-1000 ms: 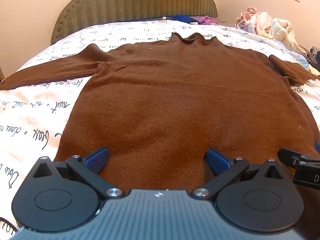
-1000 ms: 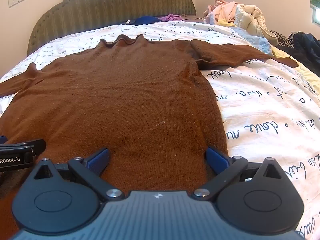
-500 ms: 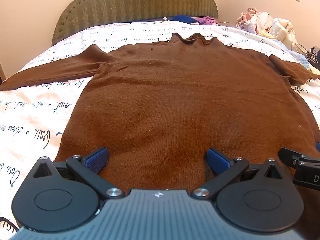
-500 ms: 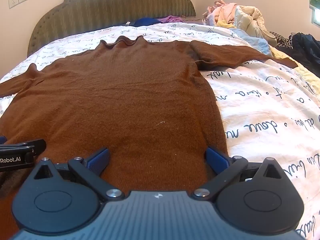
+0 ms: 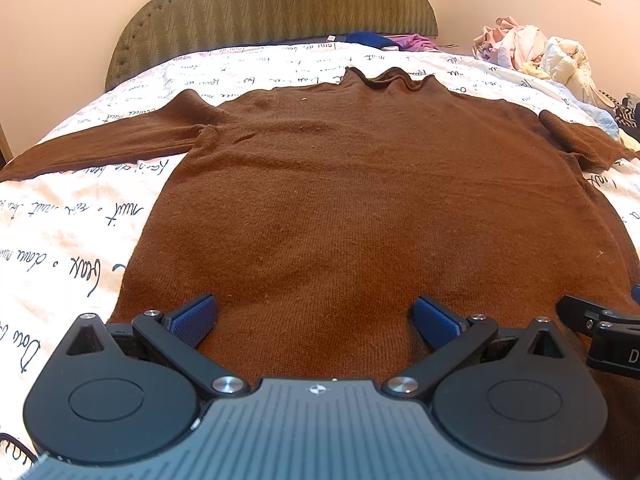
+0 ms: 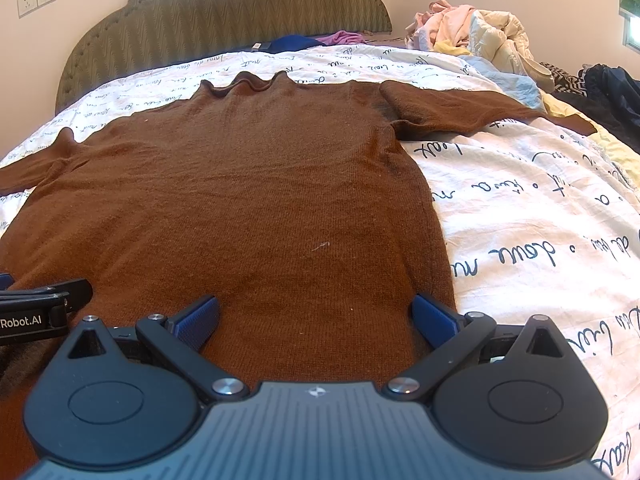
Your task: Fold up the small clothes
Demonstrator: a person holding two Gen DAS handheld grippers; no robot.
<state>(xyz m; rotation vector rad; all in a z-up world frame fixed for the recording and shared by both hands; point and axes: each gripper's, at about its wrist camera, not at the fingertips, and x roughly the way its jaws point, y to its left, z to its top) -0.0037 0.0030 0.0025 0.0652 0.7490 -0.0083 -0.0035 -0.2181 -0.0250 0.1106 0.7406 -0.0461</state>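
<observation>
A brown knit sweater (image 5: 360, 200) lies flat on the bed, collar at the far end, both sleeves spread out to the sides. It also shows in the right wrist view (image 6: 248, 200). My left gripper (image 5: 316, 318) is open and empty over the sweater's near hem on the left half. My right gripper (image 6: 316, 318) is open and empty over the hem on the right half, its right finger near the sweater's right edge. Each gripper shows at the edge of the other's view: the right one (image 5: 600, 332) and the left one (image 6: 36, 312).
The bed has a white sheet with black script (image 6: 540, 220) and a green padded headboard (image 5: 272, 4). A heap of mixed clothes (image 6: 472, 36) lies at the far right. Blue and purple garments (image 5: 384, 40) lie by the headboard. Dark clothes (image 6: 612, 92) lie at the right edge.
</observation>
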